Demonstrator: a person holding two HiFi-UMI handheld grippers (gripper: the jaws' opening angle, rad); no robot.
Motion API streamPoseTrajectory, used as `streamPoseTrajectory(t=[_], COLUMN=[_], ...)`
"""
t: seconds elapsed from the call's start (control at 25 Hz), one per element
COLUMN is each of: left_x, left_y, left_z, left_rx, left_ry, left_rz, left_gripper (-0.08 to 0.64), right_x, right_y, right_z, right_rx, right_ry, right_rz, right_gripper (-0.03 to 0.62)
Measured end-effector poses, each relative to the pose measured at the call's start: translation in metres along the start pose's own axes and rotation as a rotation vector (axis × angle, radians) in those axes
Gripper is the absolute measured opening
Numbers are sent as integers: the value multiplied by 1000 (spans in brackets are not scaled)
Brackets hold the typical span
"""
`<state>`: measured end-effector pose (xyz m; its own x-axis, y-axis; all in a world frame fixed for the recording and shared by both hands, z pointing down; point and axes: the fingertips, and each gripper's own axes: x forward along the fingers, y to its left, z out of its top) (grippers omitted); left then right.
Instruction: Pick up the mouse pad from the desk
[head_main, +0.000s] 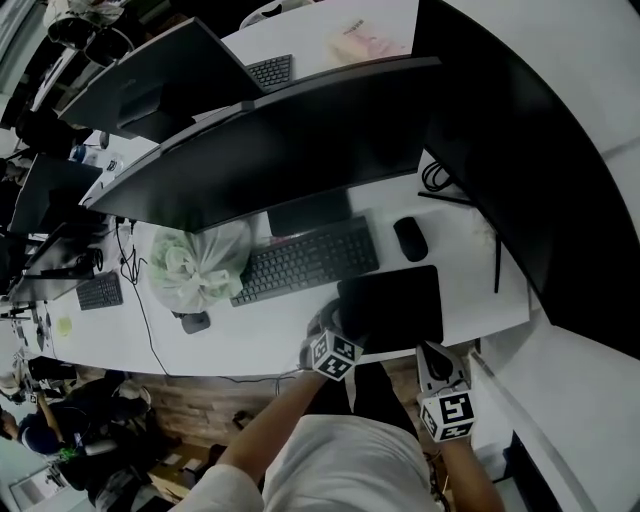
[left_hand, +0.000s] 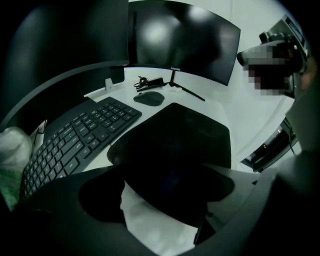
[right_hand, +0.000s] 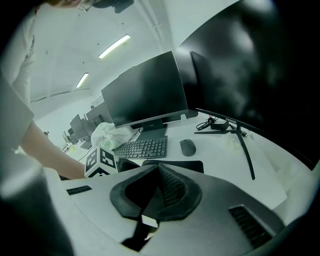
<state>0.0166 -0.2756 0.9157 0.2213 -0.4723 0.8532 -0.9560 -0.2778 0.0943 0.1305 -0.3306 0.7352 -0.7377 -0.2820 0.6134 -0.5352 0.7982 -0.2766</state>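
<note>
The black mouse pad lies flat on the white desk, right of the keyboard and close to the front edge. In the left gripper view the mouse pad fills the middle. My left gripper is at the pad's near left corner, pointing steeply down. The left gripper has its jaws wide apart, with the pad's near edge reaching in between them. My right gripper hovers off the pad's near right corner. The right gripper has its dark pads together with nothing in them; beyond them lies the mouse pad.
A black keyboard and a black mouse lie just behind the pad. A knotted plastic bag sits left of the keyboard. Curved monitors overhang the back, and a thin stand leg stands at the right.
</note>
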Motion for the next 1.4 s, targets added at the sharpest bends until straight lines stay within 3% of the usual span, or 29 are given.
streamPoseTrajectory(t=[0.2,0.36,0.64,0.96,1.4], left_x=[-1,-4,-12,-40,-100], left_y=[-7,-10,-15,-27,-32], left_z=[1,0,8,25,42], left_rx=[11,22,21,25,27], left_ry=[-1,5,-20,-54,-145], left_rz=[-16,-10,-29,-108,-145], left_gripper=[375,224,52,43,41], right_x=[1,-2,-10,-26,-47], right_y=[0,0,-1,6,21], right_z=[0,1,3,20,44], right_rx=[-11,-19,-39,-64,-98], right_ry=[-2,-4,-13,-47,-100], right_rz=[3,4,-4,-11,-13], right_gripper=[12,12,12,12,12])
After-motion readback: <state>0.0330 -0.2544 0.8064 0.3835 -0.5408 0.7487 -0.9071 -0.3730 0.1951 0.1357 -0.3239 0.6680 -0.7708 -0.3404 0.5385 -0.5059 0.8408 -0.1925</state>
